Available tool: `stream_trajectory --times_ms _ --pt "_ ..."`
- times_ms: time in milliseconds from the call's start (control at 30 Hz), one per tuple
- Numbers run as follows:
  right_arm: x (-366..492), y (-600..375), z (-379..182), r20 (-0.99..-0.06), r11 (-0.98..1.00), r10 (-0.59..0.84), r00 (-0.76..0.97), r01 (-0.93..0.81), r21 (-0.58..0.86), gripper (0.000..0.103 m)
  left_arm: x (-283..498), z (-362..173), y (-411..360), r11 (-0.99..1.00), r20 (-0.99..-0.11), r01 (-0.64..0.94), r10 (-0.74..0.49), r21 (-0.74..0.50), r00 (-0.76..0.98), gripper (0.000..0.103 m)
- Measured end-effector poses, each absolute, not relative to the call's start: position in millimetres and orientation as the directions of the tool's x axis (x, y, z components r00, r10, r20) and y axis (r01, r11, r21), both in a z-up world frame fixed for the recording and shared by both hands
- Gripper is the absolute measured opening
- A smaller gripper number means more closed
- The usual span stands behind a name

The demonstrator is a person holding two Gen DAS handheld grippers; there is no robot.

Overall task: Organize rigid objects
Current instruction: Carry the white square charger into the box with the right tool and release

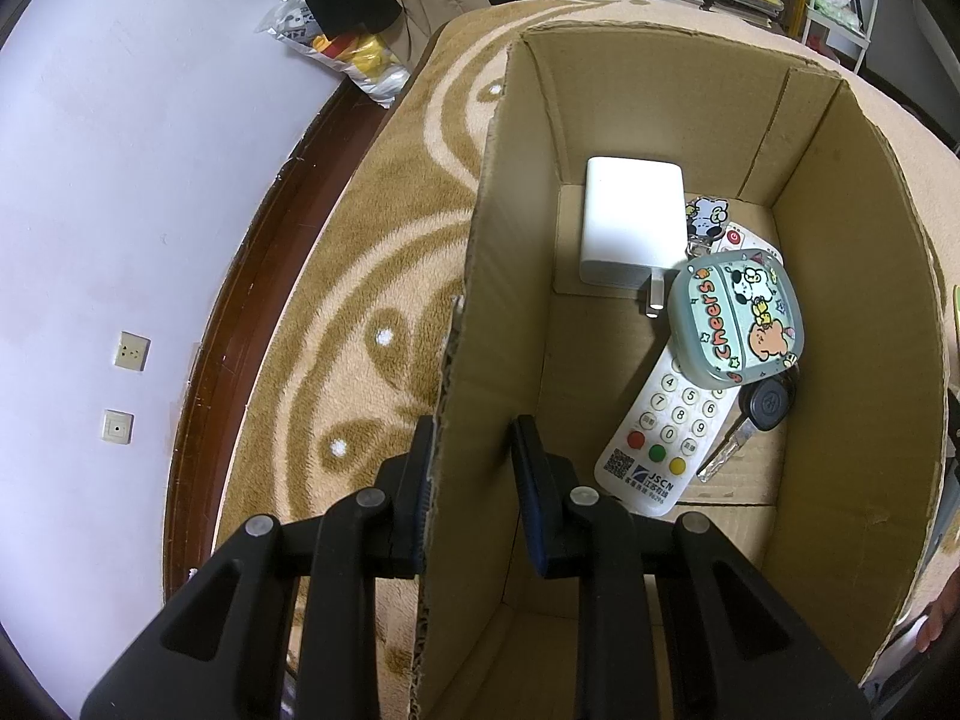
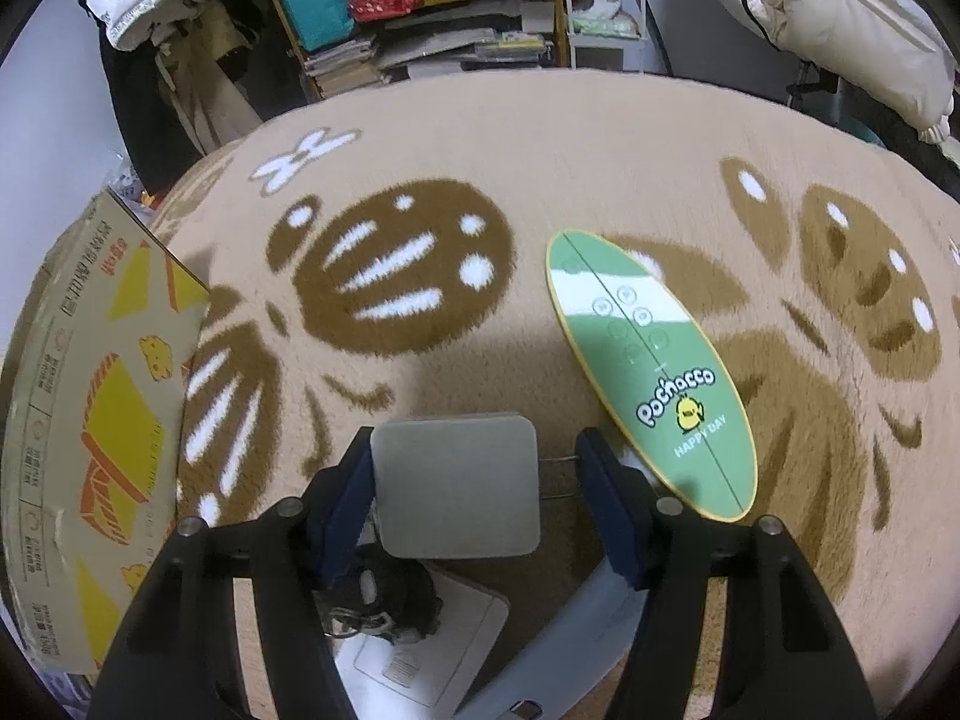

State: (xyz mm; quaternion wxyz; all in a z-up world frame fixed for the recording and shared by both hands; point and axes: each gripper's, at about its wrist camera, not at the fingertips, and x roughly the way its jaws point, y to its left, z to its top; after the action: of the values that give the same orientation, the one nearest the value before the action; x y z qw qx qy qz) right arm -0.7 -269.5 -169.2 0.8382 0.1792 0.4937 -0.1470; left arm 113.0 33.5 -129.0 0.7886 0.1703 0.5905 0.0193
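The left gripper (image 1: pixel 471 480) straddles the near wall of a cardboard box (image 1: pixel 516 252), one finger outside and one inside; the outer pad lies against the cardboard while the inner one stands a little off it, so the jaws look spread rather than clamped, steadying the box at most.

The right gripper (image 2: pixel 474 480) has its fingers either side of a grey square block (image 2: pixel 456 483). The left pad touches the block's edge, the right pad stands clear, with two thin prongs showing in the gap. Whether the block is truly gripped cannot be told.

Inside the box lie a white charger (image 1: pixel 630 219), a white remote control (image 1: pixel 666 426), a cartoon-printed case (image 1: pixel 735 321) resting on the remote, a car key (image 1: pixel 759 411) beside it and a small cartoon charm (image 1: pixel 705 216) near the charger.

Outside it, on the patterned blanket (image 2: pixel 540 150), a green oval board (image 2: pixel 648 372) waits just right of the gripper, and a white device (image 2: pixel 420 648) and a dark cluster of keys (image 2: pixel 372 600) lie beneath it.

The sorting appears roughly half done: five items are boxed, while the block, the board and the pieces below remain to be moved.
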Motion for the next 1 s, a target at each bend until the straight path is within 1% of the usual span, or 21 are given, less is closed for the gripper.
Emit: stream_trajectory --times_ms 367,1000 --pt "7.0 -253.9 -137.6 -0.825 0.910 -0.035 0.564 0.359 0.206 0.070 113.1 -128.8 33.8 0.940 -0.924 0.172 0.234 0.294 0.302 0.024" --pt "44.1 -191.2 -84.1 -0.744 0.956 0.071 0.665 0.167 0.240 0.070 113.3 -127.3 33.0 0.938 -0.923 0.175 0.238 0.299 0.303 0.024"
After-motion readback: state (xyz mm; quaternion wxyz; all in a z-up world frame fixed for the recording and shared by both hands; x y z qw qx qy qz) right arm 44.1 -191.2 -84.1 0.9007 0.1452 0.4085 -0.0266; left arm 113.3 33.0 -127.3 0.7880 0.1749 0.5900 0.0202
